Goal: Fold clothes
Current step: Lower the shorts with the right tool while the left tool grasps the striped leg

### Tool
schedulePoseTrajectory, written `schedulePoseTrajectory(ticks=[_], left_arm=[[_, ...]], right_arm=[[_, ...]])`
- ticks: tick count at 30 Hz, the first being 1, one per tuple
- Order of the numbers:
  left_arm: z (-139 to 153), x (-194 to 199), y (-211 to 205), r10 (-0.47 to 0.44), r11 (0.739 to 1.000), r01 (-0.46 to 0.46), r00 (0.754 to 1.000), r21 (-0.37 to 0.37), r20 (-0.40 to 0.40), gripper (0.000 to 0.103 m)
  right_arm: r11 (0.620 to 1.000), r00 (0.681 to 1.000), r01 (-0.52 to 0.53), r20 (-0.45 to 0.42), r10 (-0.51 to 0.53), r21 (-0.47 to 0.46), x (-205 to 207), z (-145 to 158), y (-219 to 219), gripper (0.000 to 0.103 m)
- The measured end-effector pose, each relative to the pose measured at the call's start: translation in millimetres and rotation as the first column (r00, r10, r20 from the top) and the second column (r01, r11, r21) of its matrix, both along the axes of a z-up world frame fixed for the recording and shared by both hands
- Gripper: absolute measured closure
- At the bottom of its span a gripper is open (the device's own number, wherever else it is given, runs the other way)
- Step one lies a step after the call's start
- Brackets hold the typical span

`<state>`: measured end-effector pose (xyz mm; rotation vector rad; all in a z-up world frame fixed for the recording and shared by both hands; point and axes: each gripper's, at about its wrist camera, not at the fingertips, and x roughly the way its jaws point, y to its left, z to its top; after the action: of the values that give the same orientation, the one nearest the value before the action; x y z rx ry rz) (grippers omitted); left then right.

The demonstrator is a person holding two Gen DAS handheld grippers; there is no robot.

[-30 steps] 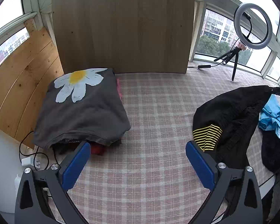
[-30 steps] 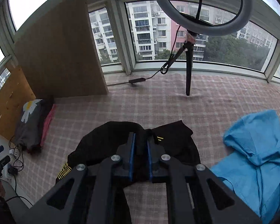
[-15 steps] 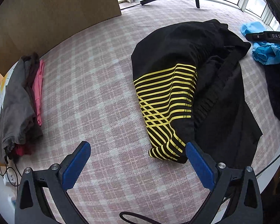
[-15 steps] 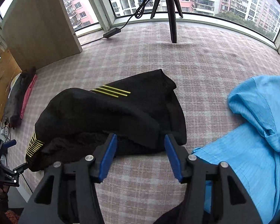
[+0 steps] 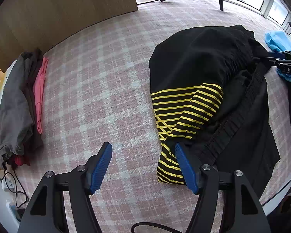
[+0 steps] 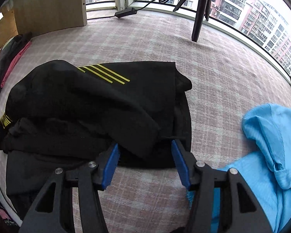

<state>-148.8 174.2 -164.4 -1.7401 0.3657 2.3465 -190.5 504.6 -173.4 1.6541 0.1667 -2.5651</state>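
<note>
A crumpled black garment with yellow stripes (image 5: pixel 203 81) (image 6: pixel 91 101) lies on the checked pink cloth. My left gripper (image 5: pixel 143 151) is open just left of its striped end; the right finger overlaps that end. My right gripper (image 6: pixel 144 147) is open at the garment's near edge, and a black fold lies between its fingers. A stack of folded clothes (image 5: pixel 15 104) (image 6: pixel 7 60), grey on top with pink beneath, rests at the far left. A light blue shirt (image 6: pixel 271 147) (image 5: pixel 279 40) lies to the right.
A wooden board (image 5: pixel 54 13) stands behind the stack. A black tripod (image 6: pixel 199 9) and a cable with its adapter (image 6: pixel 126 12) sit near the windows. Cables and a power strip (image 5: pixel 9 182) hang off the left edge. Bare cloth (image 5: pixel 99 81) separates stack and garment.
Both grippers came down closer to the black garment. The right gripper, shut one second ago, is open now. The left gripper's fingers have narrowed and swung from the stack toward the striped end.
</note>
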Motion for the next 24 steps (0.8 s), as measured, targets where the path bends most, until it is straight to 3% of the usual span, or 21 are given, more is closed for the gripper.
schedulePoseTrajectory(ticks=[2,3,6,10,13,17,20,22,24], left_arm=[[3,-1,-9,0.027,0.999,-0.027,1.000,0.025,0.003,0.051],[5,-2,-14,0.041,0.999,-0.041,0.999,0.035,0.007,0.051],[11,9,-19,0.022,0.997,-0.024,0.999,0.068,0.037,0.046],[20,34,-6,-0.029,0.997,0.026,0.999,0.073,0.036,0.033],[27,51,11,-0.080,0.995,0.078,0.997,0.068,0.023,0.031],[31,64,38,-0.147,0.989,0.147,0.989,-0.003,-0.019,0.028],[19,62,54,-0.181,0.982,0.179,0.983,-0.067,-0.027,0.028],[2,54,60,-0.188,0.972,0.183,0.982,-0.147,-0.023,0.028],[-5,49,58,-0.171,0.969,0.164,0.985,-0.185,-0.018,0.030]], right_arm=[[1.000,1.000,-0.001,-0.008,0.001,-0.005,0,3,1,0.070],[1.000,1.000,-0.002,-0.012,0.002,-0.008,0,4,2,0.073],[1.000,1.000,-0.004,-0.024,0.004,-0.015,0,9,4,0.073],[0.998,0.999,-0.018,-0.032,0.020,0.062,3,12,-5,0.066],[0.998,0.999,-0.022,-0.037,0.024,0.063,3,16,-9,0.062],[0.997,0.999,-0.027,-0.036,0.029,0.069,1,19,-12,0.062],[0.996,0.998,-0.044,-0.038,0.047,0.071,0,19,-15,0.062],[0.996,0.998,-0.057,-0.025,0.059,0.069,-2,14,-17,0.062],[0.994,0.998,-0.066,-0.017,0.068,0.082,-3,9,-18,0.056]])
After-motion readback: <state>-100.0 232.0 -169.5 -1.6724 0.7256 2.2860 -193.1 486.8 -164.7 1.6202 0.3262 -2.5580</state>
